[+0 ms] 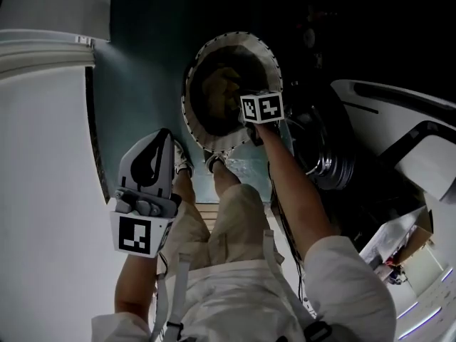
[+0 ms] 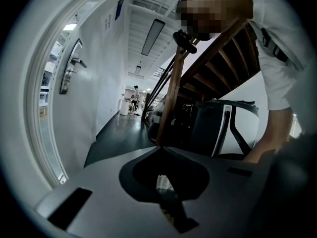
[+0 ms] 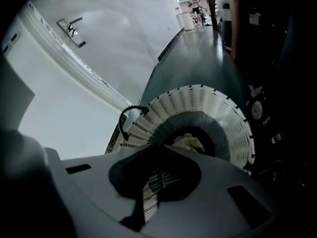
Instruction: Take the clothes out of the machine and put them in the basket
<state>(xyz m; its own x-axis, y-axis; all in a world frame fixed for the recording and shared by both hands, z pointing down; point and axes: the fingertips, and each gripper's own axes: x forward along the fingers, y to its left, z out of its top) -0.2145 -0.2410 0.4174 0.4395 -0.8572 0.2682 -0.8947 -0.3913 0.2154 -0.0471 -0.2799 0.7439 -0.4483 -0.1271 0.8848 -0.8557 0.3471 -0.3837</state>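
A round white slatted basket [image 1: 267, 55] stands on the dark floor ahead of my feet, with pale yellowish clothes [image 1: 221, 84] lying in its bottom. My right gripper hangs over the basket's near rim and only its marker cube [image 1: 261, 107] shows in the head view. In the right gripper view the right gripper [image 3: 161, 147] is shut with nothing in it, above the basket [image 3: 233, 118] and the clothes [image 3: 188, 142]. My left gripper [image 1: 164, 135] is held up at the left, away from the basket. Its jaws meet with nothing in them, so the left gripper [image 2: 159, 148] is shut.
The white washing machine [image 1: 399, 112] with its dark round opening [image 1: 331, 166] stands at the right. A white wall [image 1: 43, 155] runs along the left. My shoes [image 1: 214, 162] are just short of the basket. A brown wooden frame [image 2: 171, 83] stands near the left gripper.
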